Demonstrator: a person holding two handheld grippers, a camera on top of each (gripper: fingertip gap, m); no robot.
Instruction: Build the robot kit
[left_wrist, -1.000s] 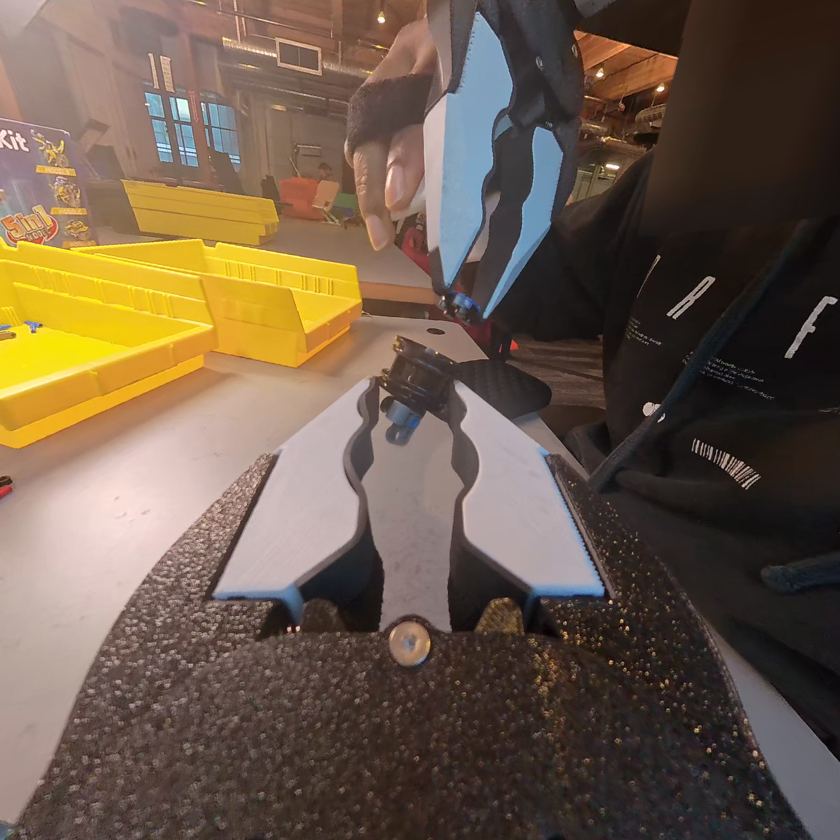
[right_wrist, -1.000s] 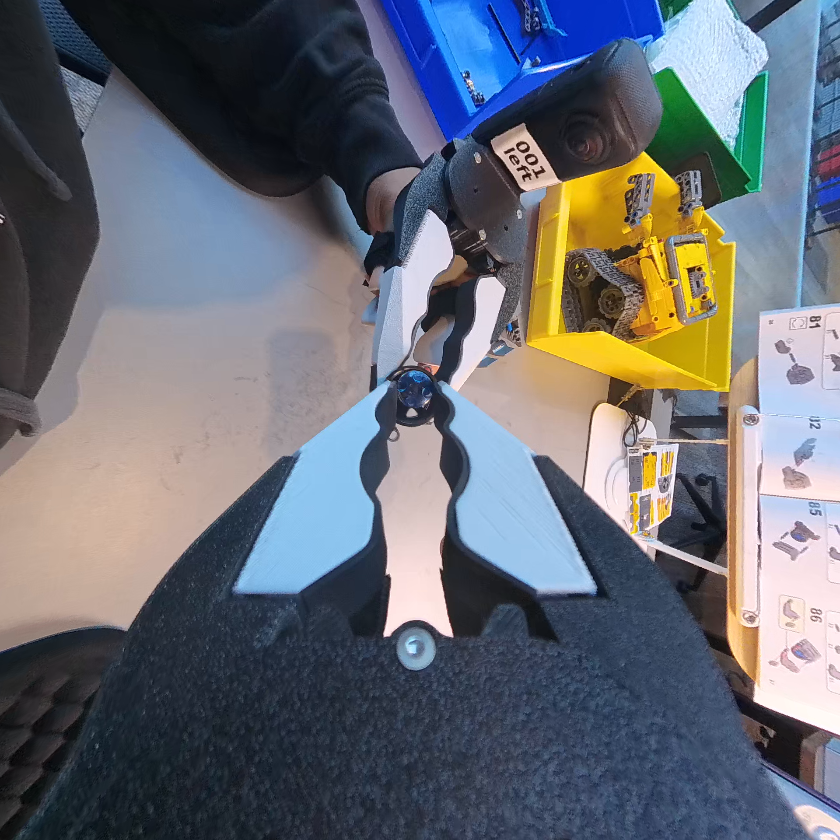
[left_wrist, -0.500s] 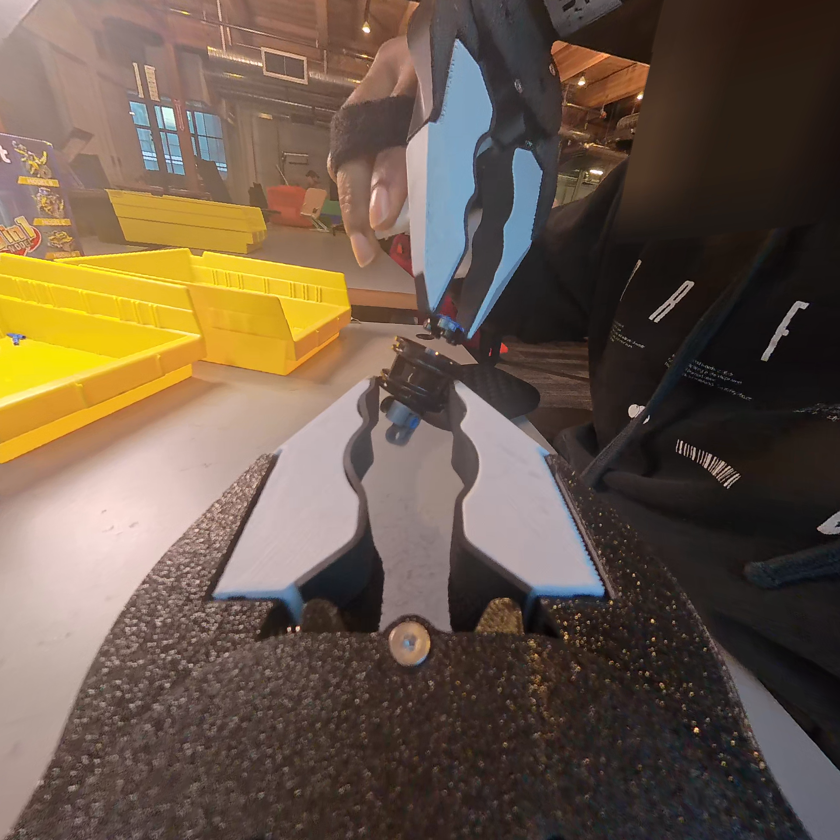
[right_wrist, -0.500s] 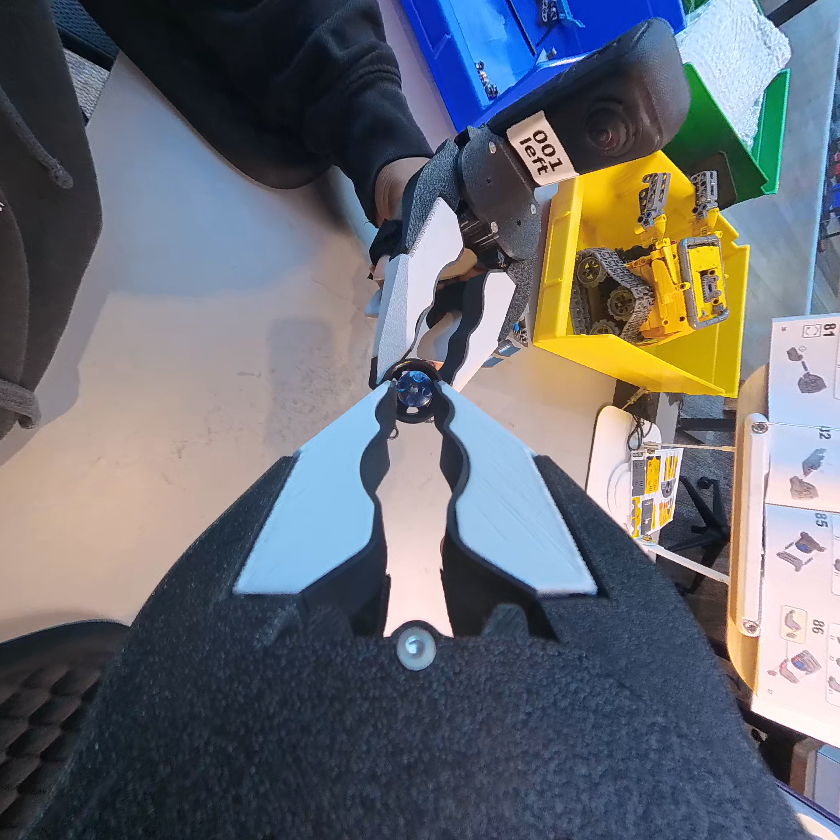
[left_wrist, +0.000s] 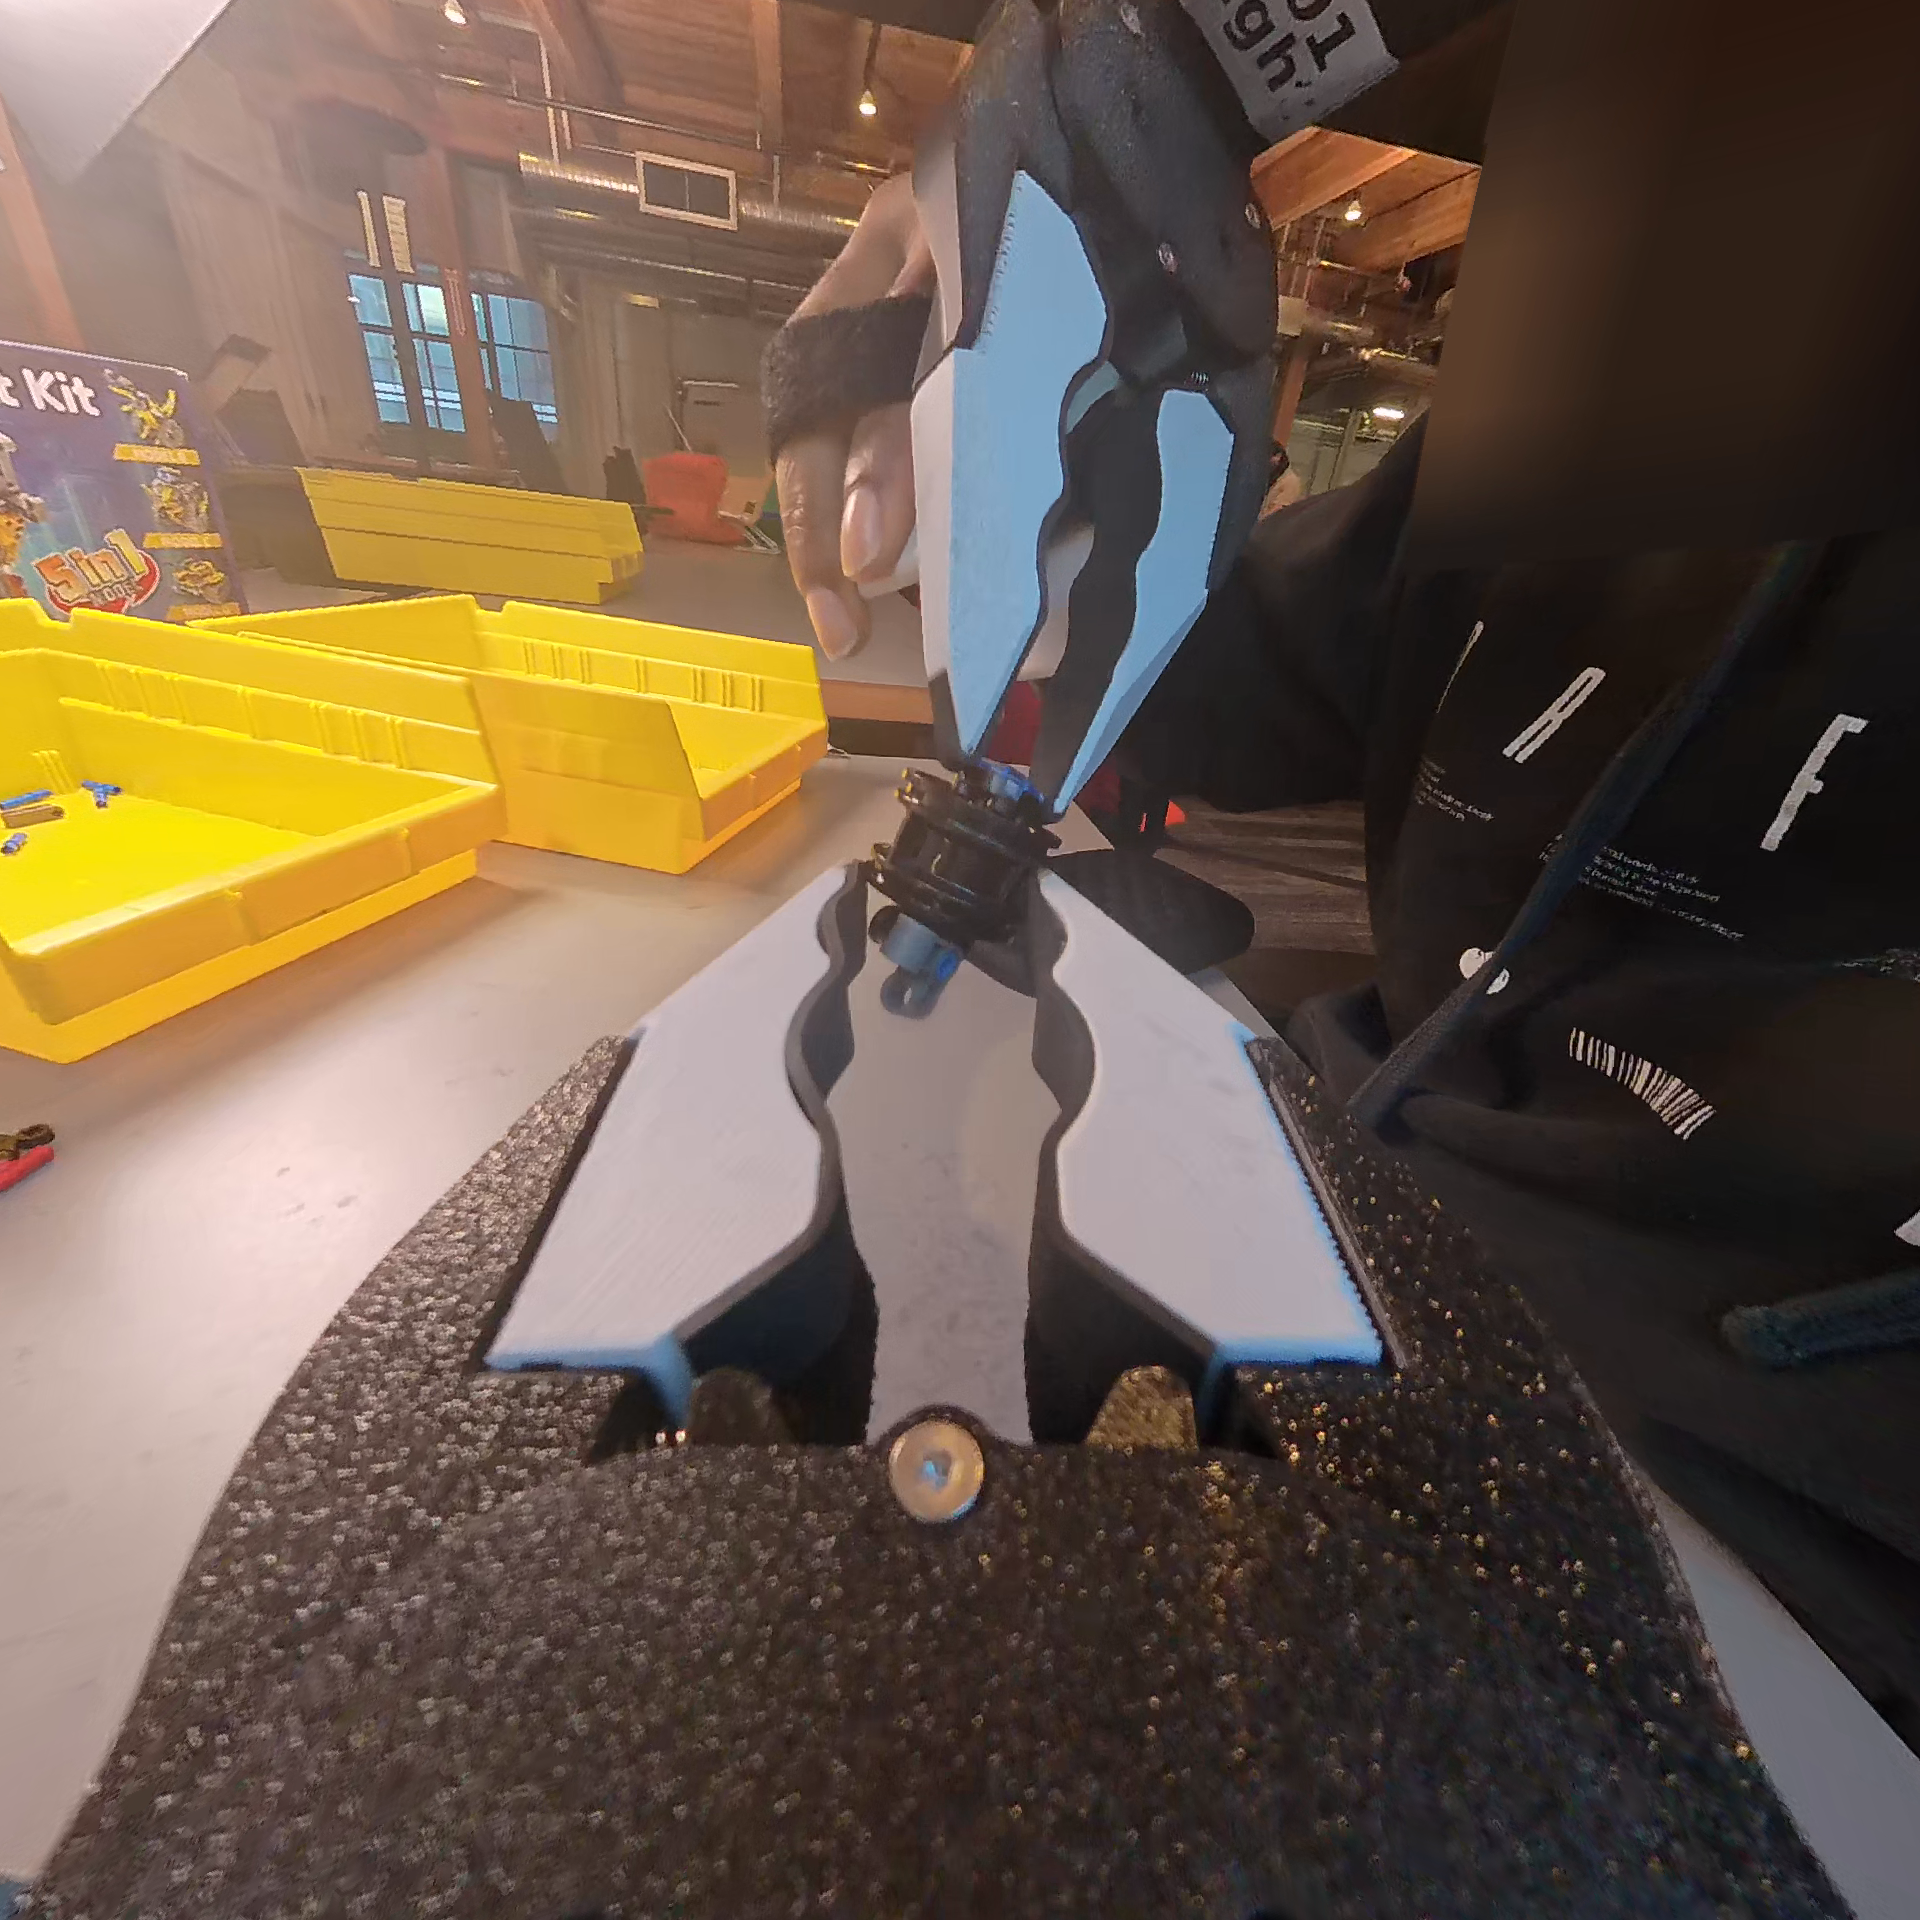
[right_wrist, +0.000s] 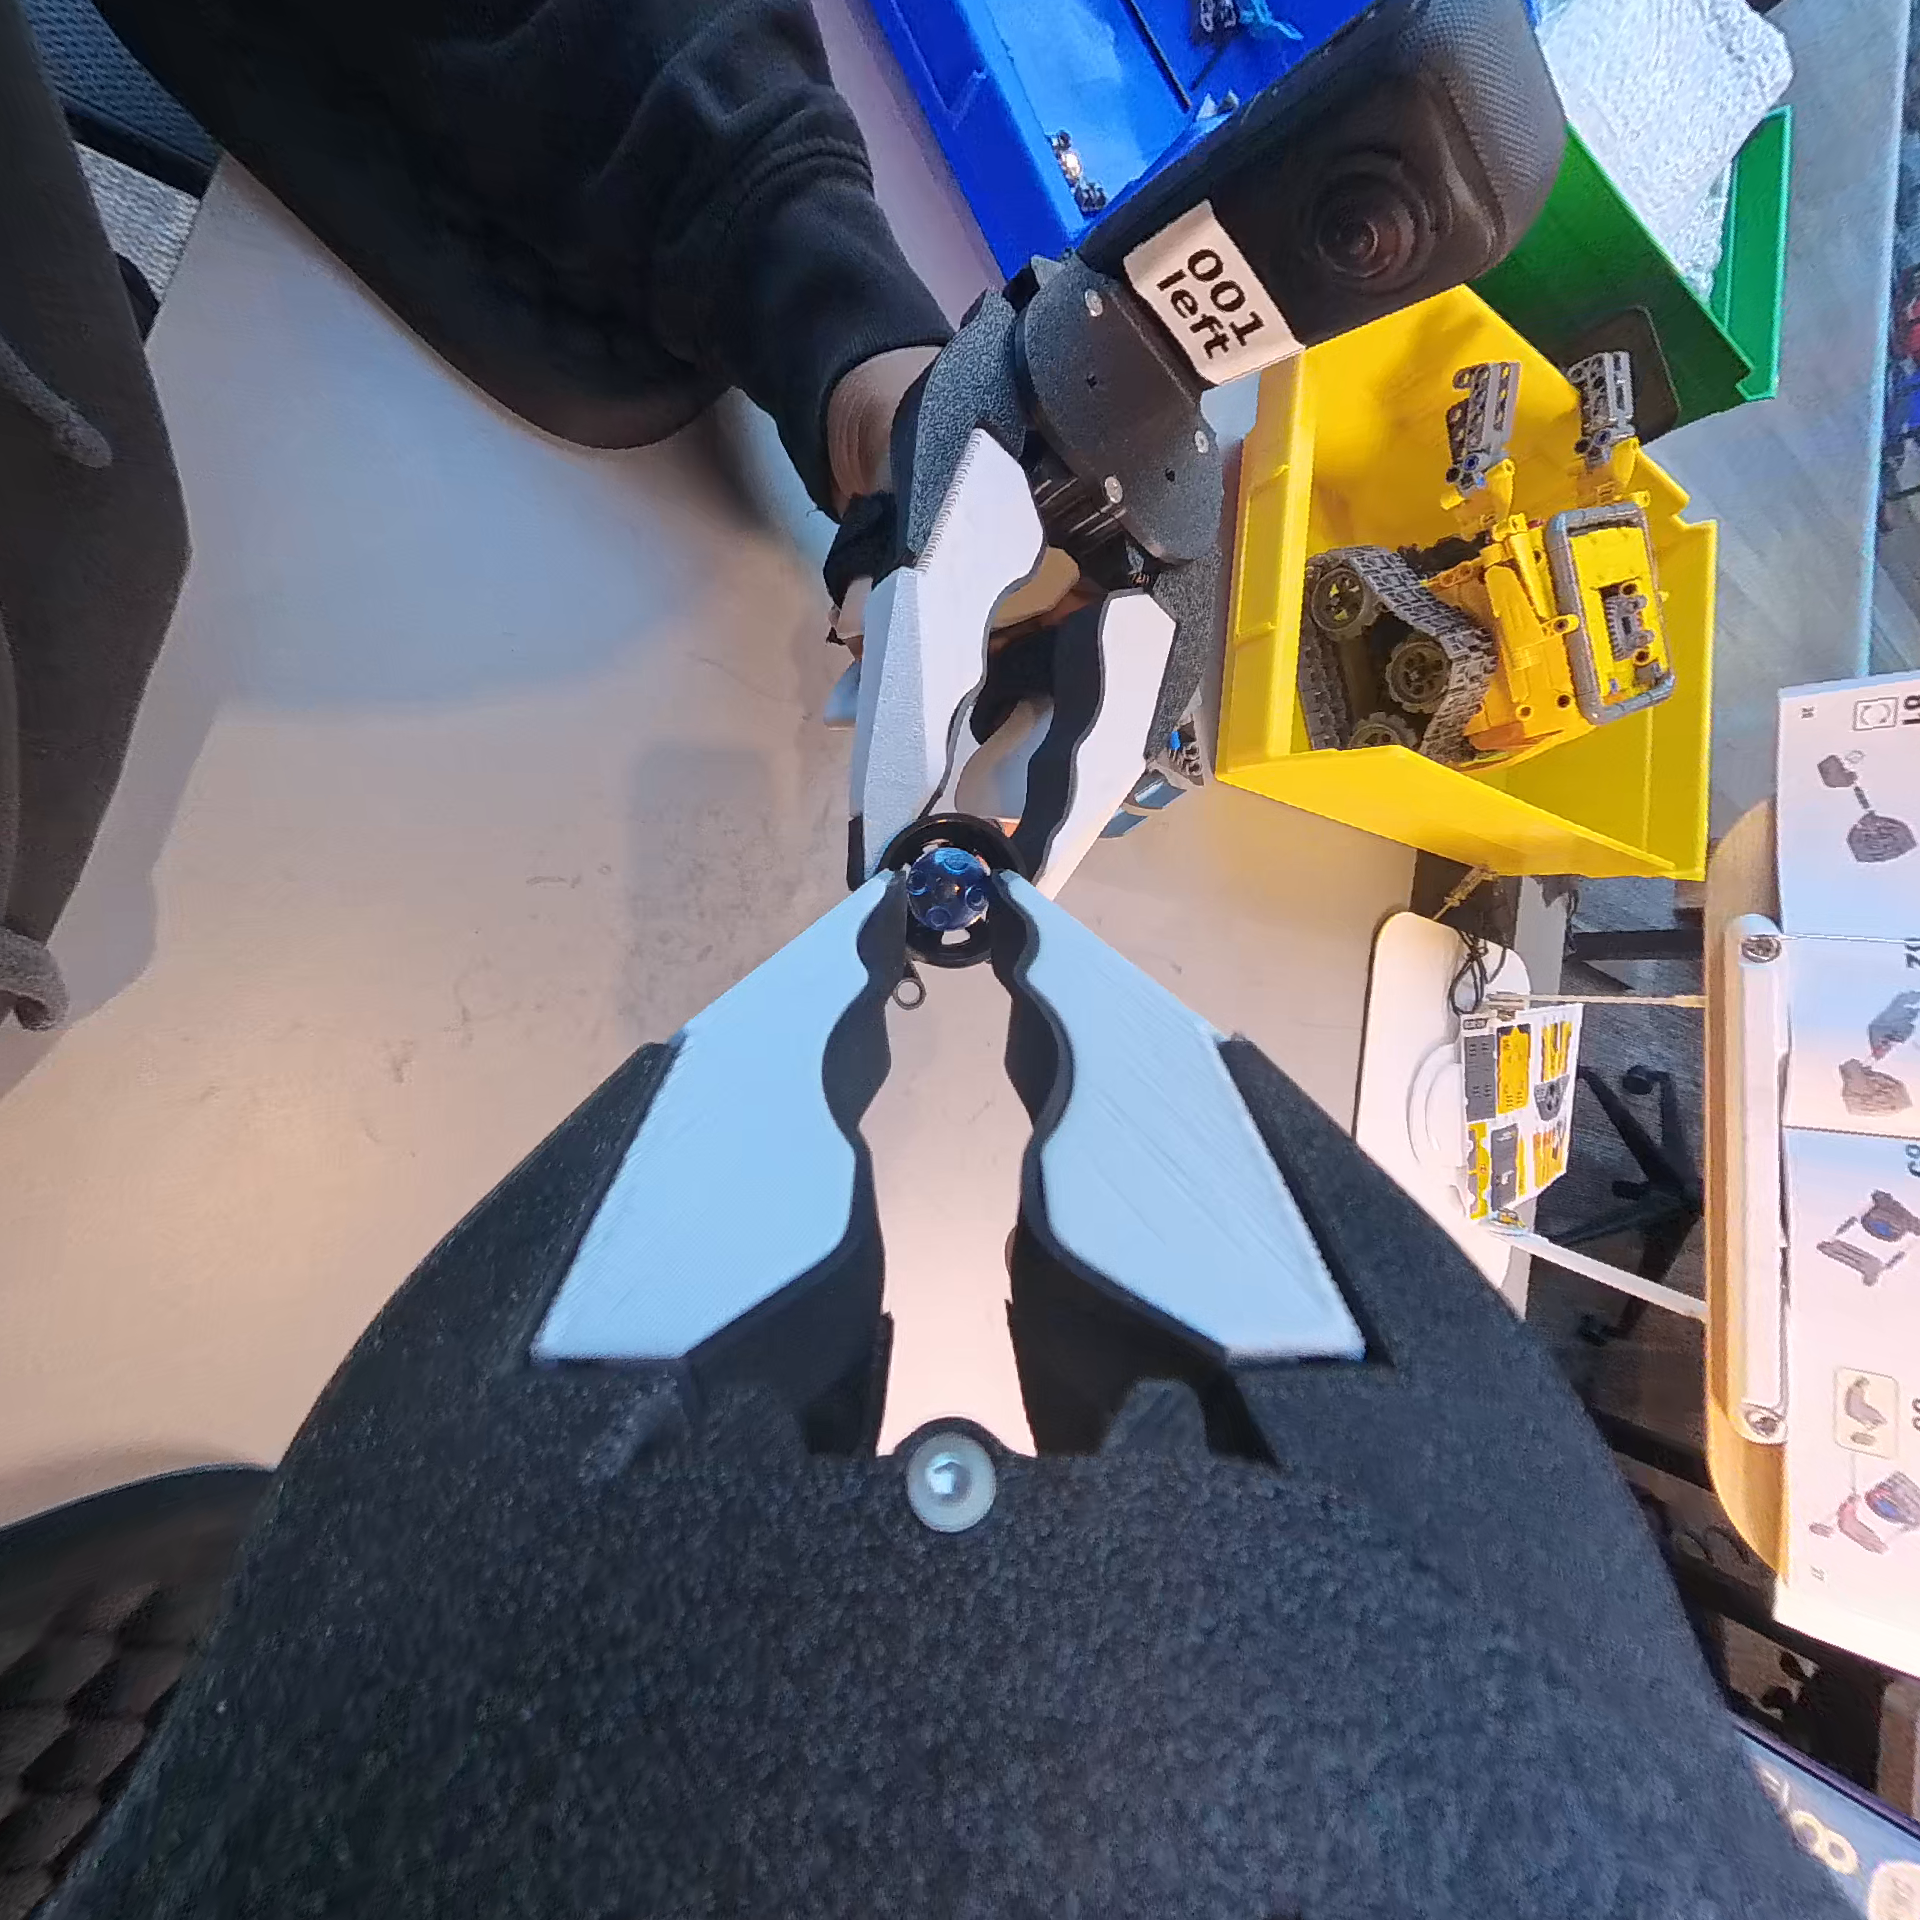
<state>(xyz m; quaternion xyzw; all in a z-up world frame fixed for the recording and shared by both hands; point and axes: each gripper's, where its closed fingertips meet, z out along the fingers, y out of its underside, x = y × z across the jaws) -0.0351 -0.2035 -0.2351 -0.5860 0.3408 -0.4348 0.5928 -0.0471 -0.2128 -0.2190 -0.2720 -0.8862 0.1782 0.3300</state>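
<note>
At centre frame, the left claw (left_wrist: 951, 894) clamps a black wheel-like part (left_wrist: 956, 857) upright above the table (left_wrist: 312, 1143), steadying it, while the right claw (left_wrist: 1013, 784), pointing down from above, pinches a small blue piece (right_wrist: 943, 886) onto its hub. Yellow bins (left_wrist: 644, 748) sit at left.

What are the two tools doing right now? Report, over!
Left tool shut on black wheel piece, just above the grey table. Right tool shut on small blue piece, pressed onto the wheel's top. Nothing between them. Over.
</note>
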